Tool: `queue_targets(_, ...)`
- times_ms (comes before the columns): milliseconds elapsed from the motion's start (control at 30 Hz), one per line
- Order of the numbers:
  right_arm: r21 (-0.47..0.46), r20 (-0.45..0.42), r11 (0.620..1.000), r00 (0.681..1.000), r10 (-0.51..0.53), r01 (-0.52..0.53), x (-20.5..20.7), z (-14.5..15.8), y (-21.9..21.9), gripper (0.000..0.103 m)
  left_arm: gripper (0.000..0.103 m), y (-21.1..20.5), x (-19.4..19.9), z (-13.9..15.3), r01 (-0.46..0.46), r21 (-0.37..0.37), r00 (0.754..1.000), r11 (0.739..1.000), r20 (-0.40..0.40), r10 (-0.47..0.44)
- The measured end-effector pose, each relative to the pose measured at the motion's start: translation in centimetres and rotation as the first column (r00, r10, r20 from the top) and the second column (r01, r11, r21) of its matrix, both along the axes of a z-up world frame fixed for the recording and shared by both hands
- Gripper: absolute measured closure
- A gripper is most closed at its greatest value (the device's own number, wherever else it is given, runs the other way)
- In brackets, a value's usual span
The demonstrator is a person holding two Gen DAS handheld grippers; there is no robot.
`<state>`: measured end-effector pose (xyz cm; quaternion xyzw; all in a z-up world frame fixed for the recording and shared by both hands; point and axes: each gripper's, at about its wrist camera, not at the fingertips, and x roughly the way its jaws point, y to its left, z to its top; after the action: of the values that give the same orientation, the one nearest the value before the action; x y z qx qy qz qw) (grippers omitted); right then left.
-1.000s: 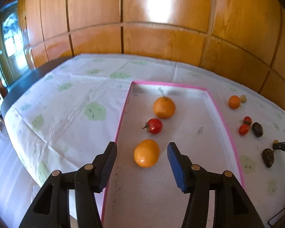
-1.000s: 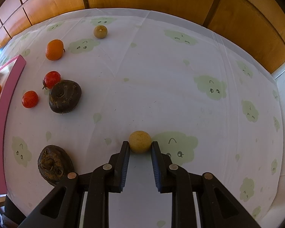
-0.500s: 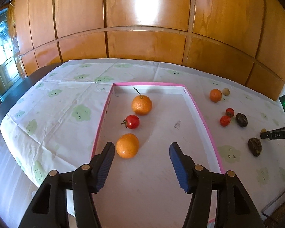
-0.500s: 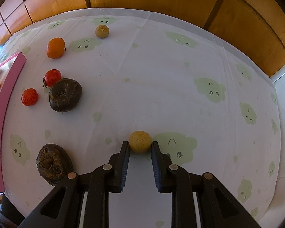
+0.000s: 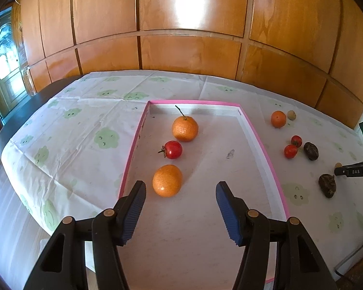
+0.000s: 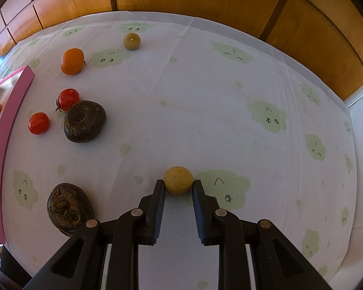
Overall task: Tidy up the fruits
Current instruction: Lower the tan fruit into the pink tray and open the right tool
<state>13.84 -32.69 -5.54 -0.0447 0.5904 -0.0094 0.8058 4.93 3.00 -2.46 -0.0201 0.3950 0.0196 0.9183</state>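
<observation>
A pink-rimmed tray [image 5: 261, 142] holds two oranges [image 5: 167, 180] [image 5: 185, 128] and a red tomato [image 5: 173, 149]. My left gripper [image 5: 180, 192] is open and empty above the tray's near half, just right of the near orange. My right gripper [image 6: 178, 185] is shut on a small tan round fruit [image 6: 178, 180] at table level. On the cloth lie an orange [image 6: 72, 61], two tomatoes [image 6: 68, 96] [image 6: 38, 123], two dark brown fruits [image 6: 84, 121] [image 6: 65, 207] and another tan fruit [image 6: 131, 41]. The right gripper also shows in the left wrist view [image 5: 338, 169].
The table wears a white cloth with green cloud prints [image 6: 266, 116]. Wooden wall panels [image 5: 188, 31] stand behind it. The table's left edge [image 5: 17, 111] and near right edge [image 6: 360, 145] drop to the floor. The tray's pink rim [image 6: 4, 130] shows at the right wrist view's left.
My left gripper has drawn back and swung right, so the near orange now sits beside its left finger. The right gripper stays shut on the tan fruit, barely moved.
</observation>
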Motion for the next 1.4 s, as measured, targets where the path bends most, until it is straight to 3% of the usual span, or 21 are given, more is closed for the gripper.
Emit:
queue_targets(200,0.013,0.03,1.0,1.0,-0.007,0.007,-0.3,0.7,-0.2,0.08,0.04,0.2,-0.1,-0.1,-0.007,-0.001,1.0,1.0,0.002,0.007)
queue_targets(433,0.127,0.125,0.992,0.992,0.01,-0.026,-1.5,3.9,0.8,0.08,0.04,1.1,-0.1,0.2,-0.027,-0.003,1.0,1.0,0.012,0.027)
queue_targets(633,0.2,0.183,0.96,0.97,0.159,-0.195,-2.8,6.4,7.4,0.08,0.04,2.4,-0.2,0.1,-0.051,-0.014,0.999,0.999,0.013,0.051)
queue_targets(933,0.284,0.233,0.864,0.904,0.359,-0.416,-3.5,8.0,18.7,0.08,0.04,3.8,-0.5,-0.2,-0.073,-0.033,0.997,0.997,0.011,0.073)
queue_targets(1167,0.338,0.225,0.832,0.897,0.382,-0.439,-2.0,6.6,24.4,0.08,0.04,4.9,-0.8,-0.3,-0.097,-0.052,0.995,0.994,0.015,0.098)
queue_targets(1400,0.374,0.222,0.831,0.91,0.351,-0.412,-1.3,6.2,25.5,0.073,0.04,5.7,-1.0,-0.5,-0.112,-0.059,0.994,0.992,0.005,0.113)
